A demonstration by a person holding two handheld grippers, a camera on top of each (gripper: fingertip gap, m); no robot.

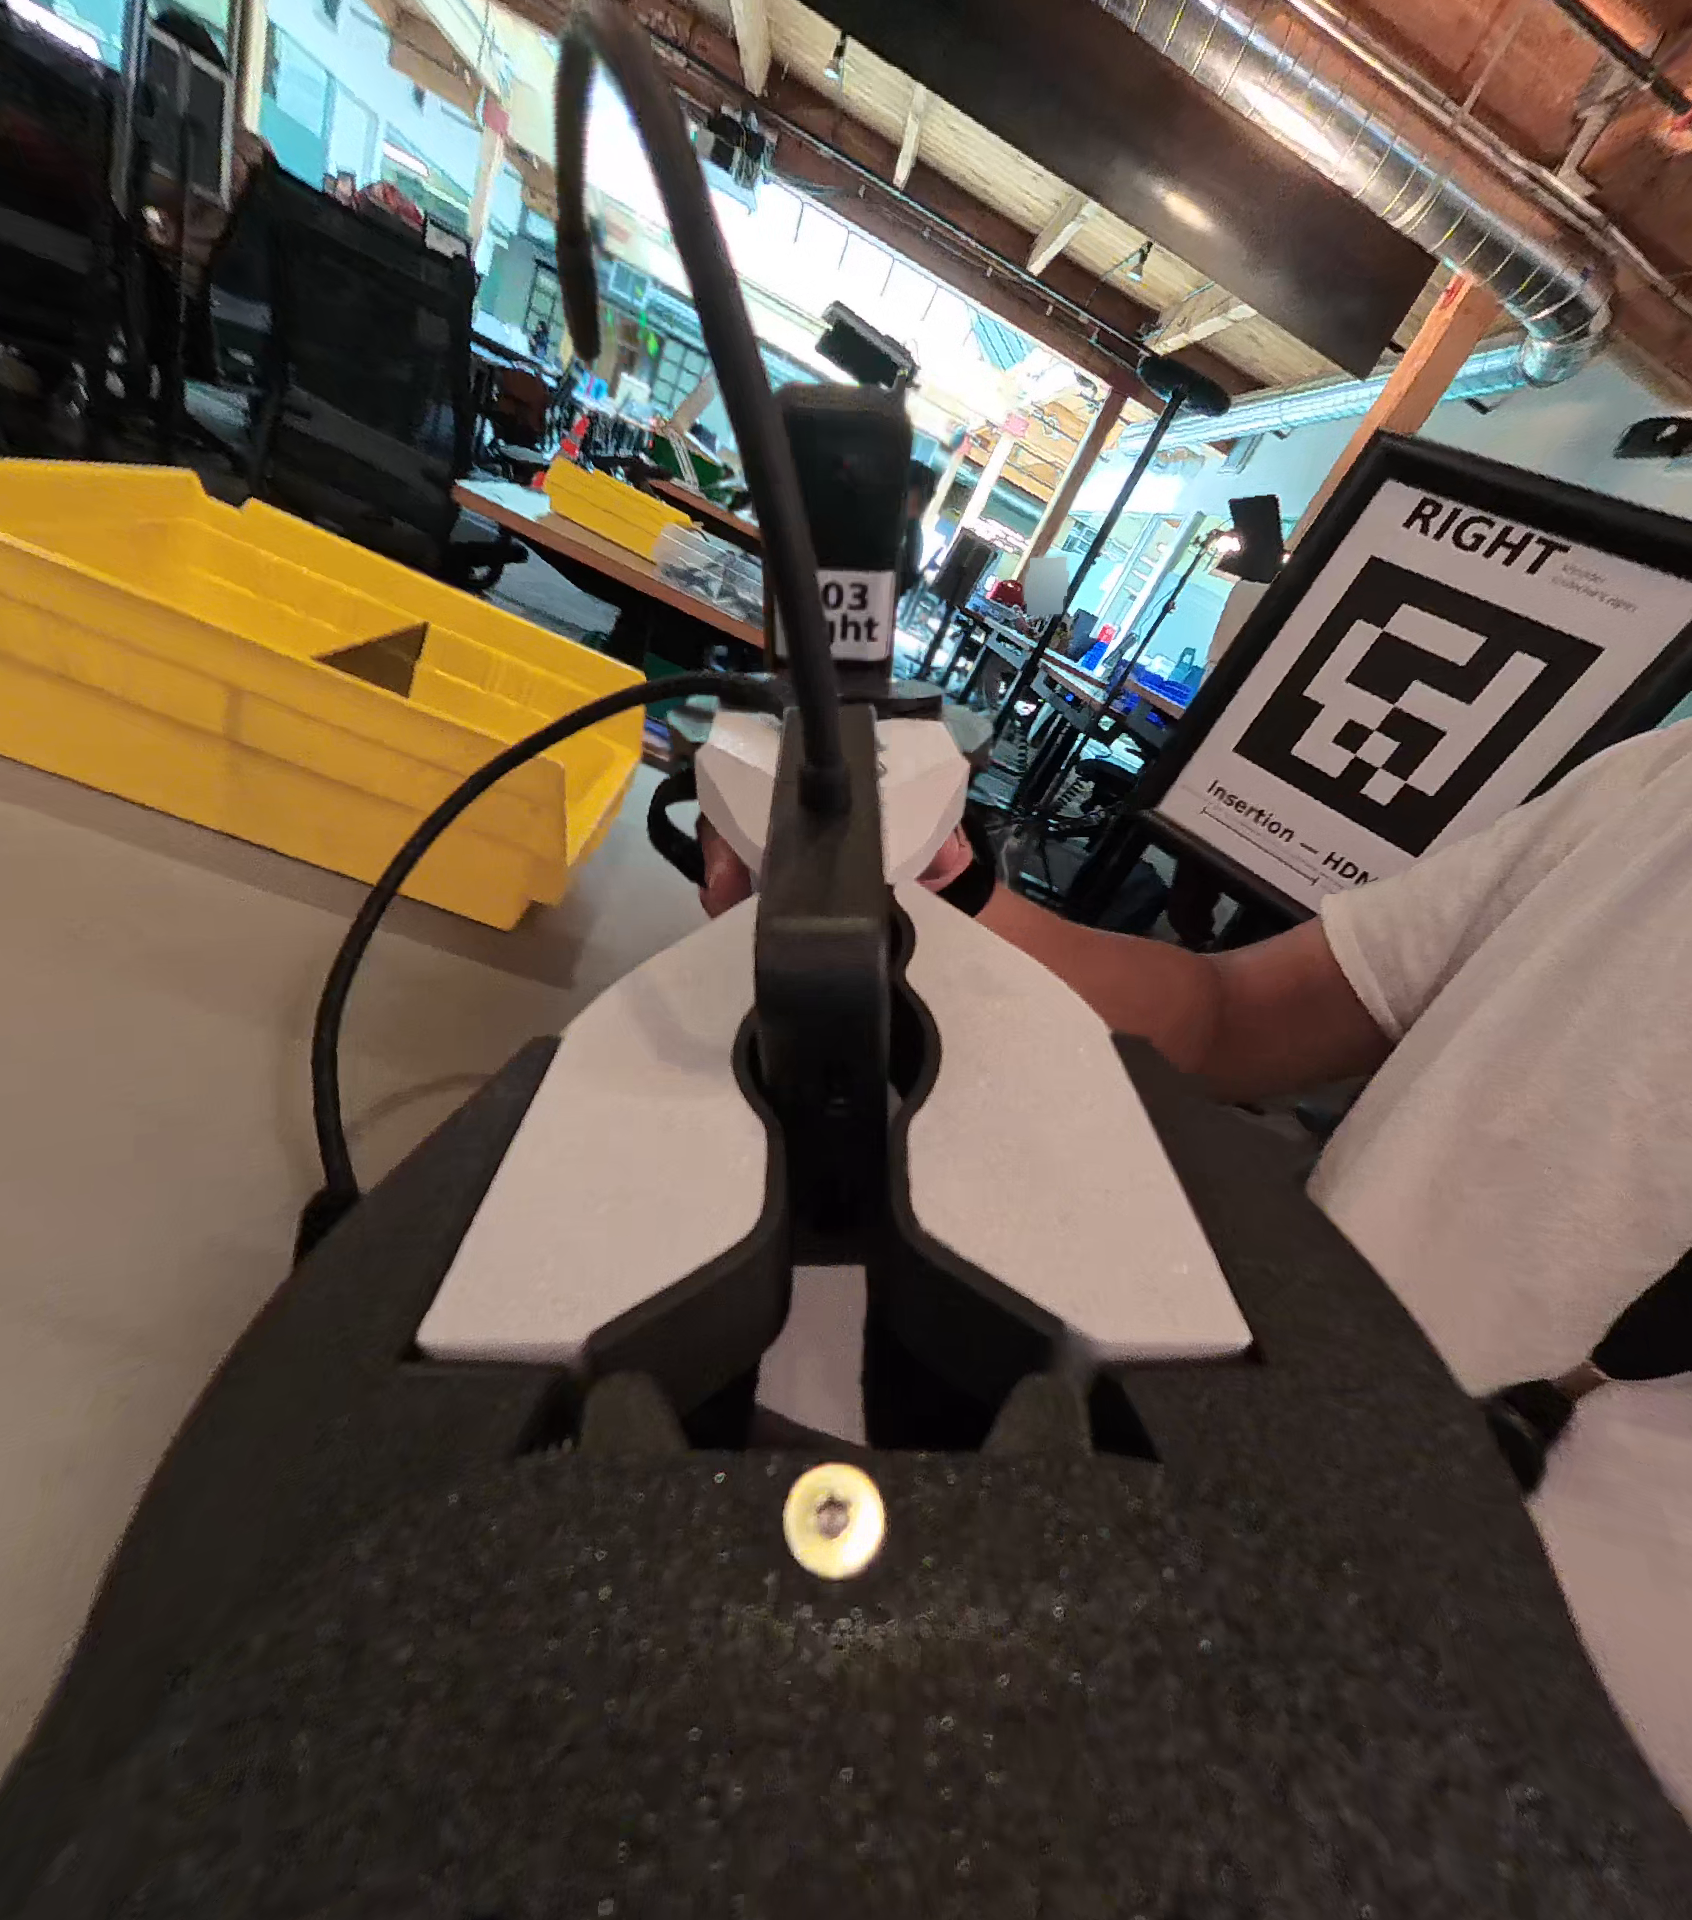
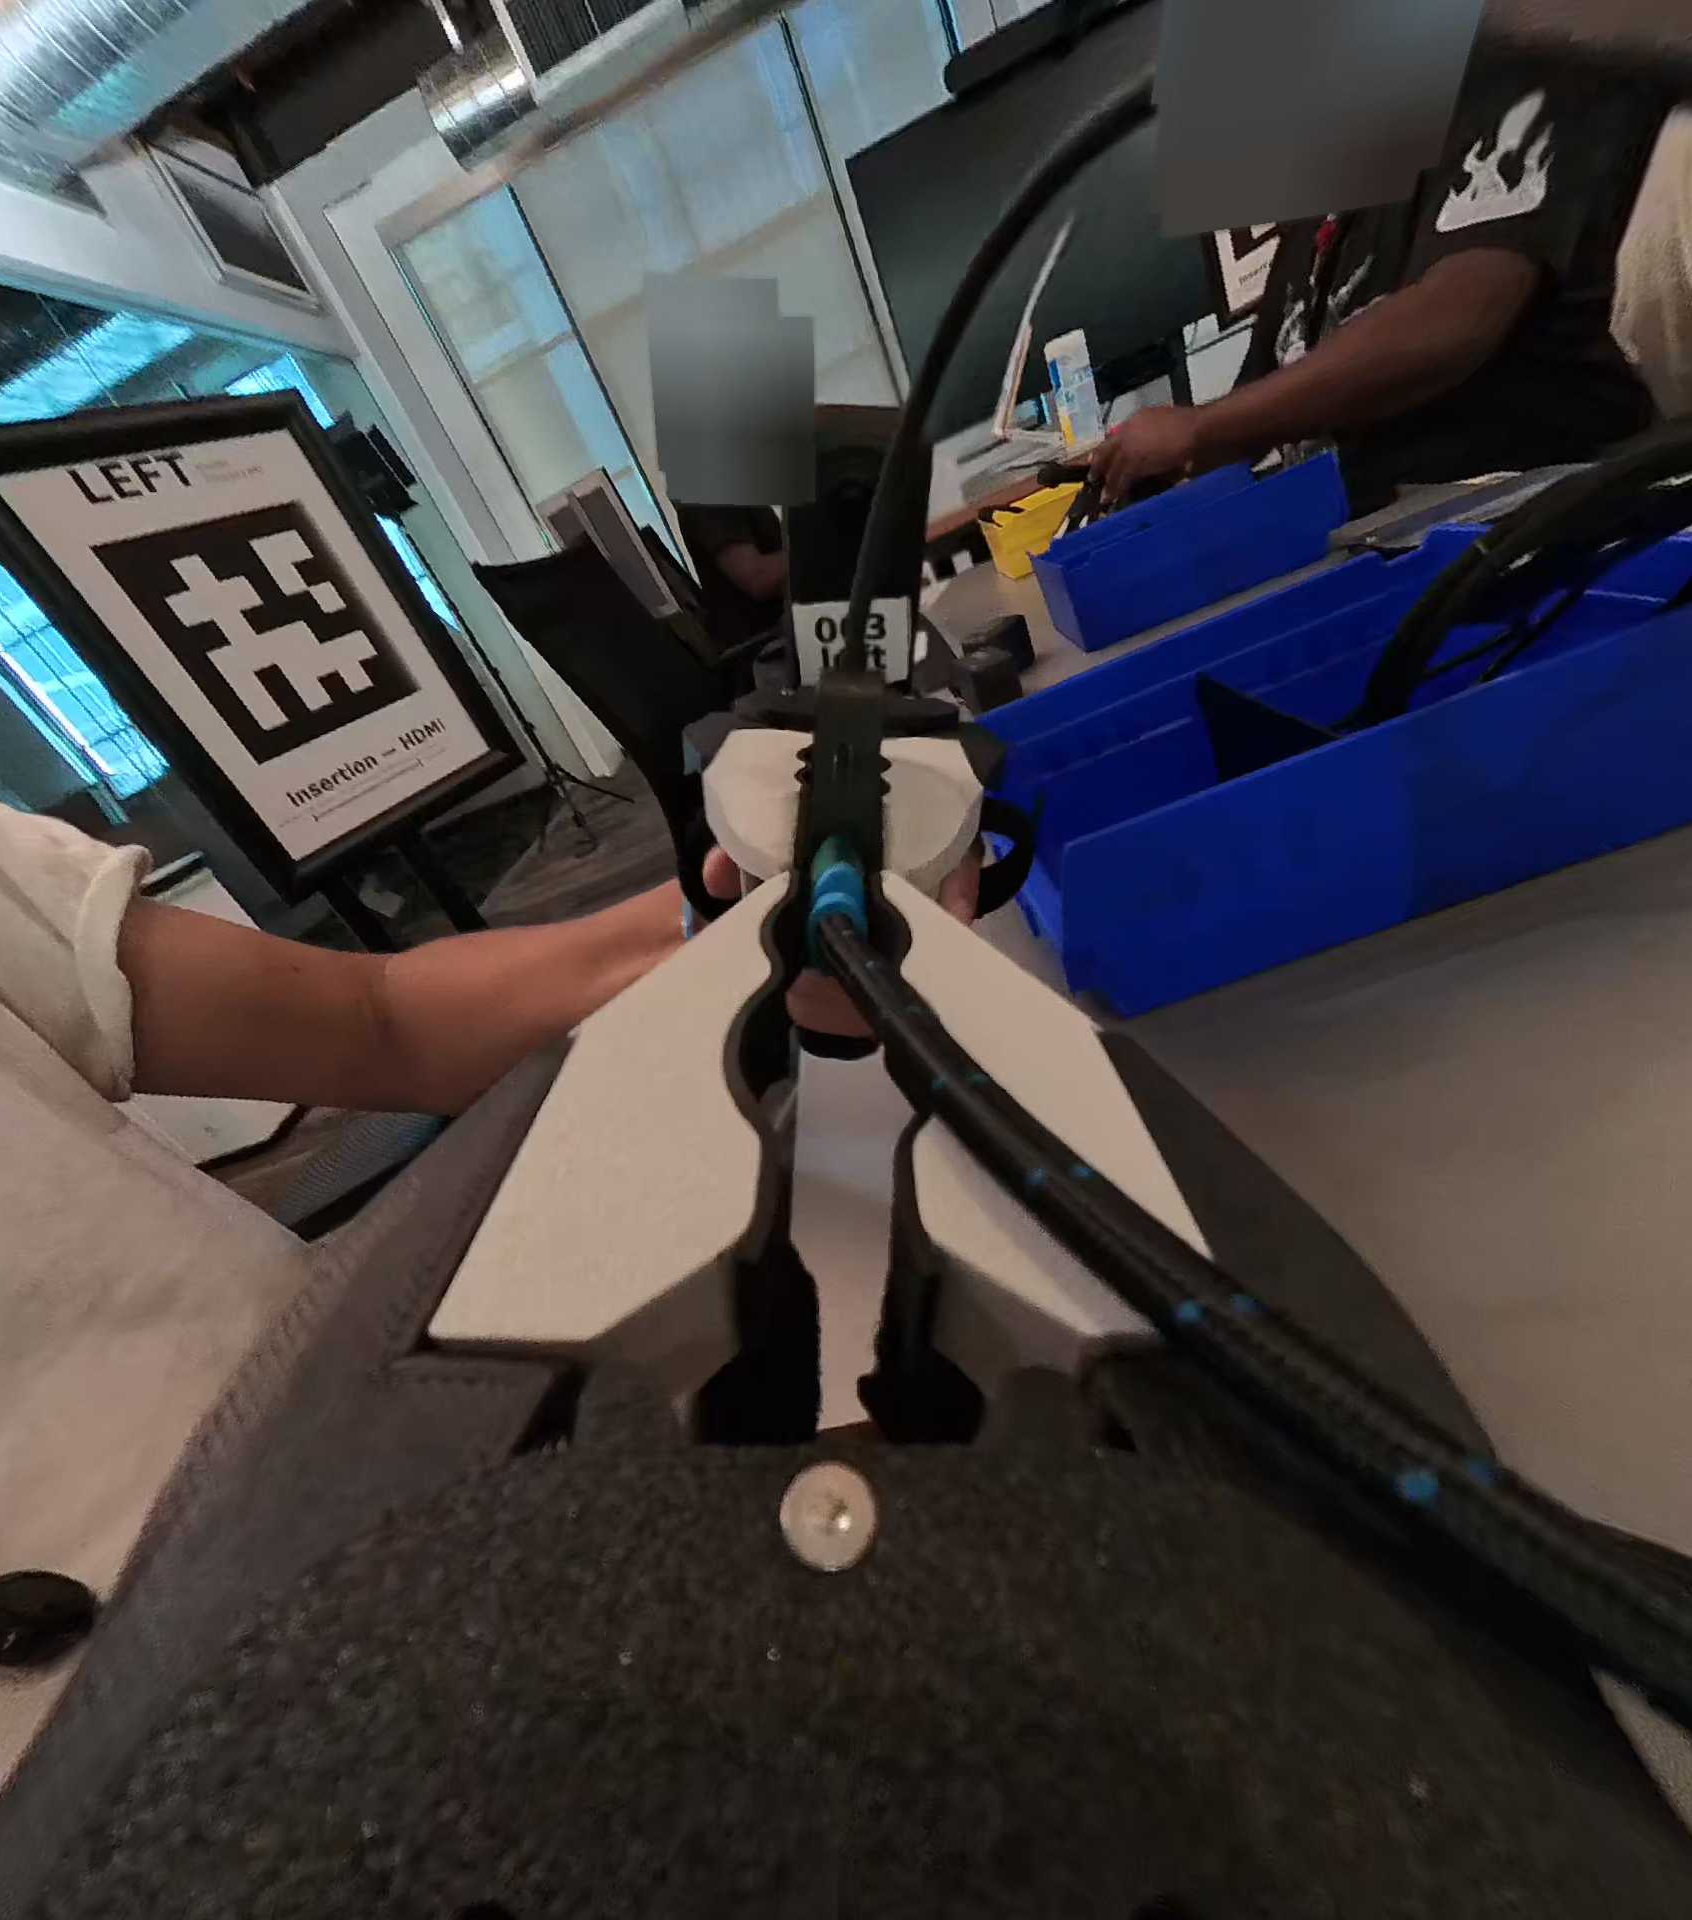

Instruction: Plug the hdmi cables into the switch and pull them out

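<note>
HDMI switch (image 1: 826, 935), a flat black block, is pinched edge-on between the white fingers (image 1: 634, 1122) of the left hand-held gripper (image 1: 826, 997), jaws closed snug on it, raised above the grey desk (image 1: 94, 1039); a thin black cable (image 1: 406, 883) loops from the switch down to the desk on the left; another black cable (image 1: 717, 312) rises from its far end and arcs upward; right hand-held gripper (image 2: 834, 935) faces the left one, jaws nearly closed on a blue-collared HDMI plug (image 2: 834, 883), whose braided black cable with blue flecks (image 2: 1185, 1299) trails back over the gripper to lower right; plug tip sits at the switch edge, whether seated I cannot tell; yellow bin (image 1: 198, 675) on the desk behind the left side; blue bins (image 2: 1393, 779) holding black cables beside the right; framed marker signs (image 2: 229, 634) stand at each end.
</note>
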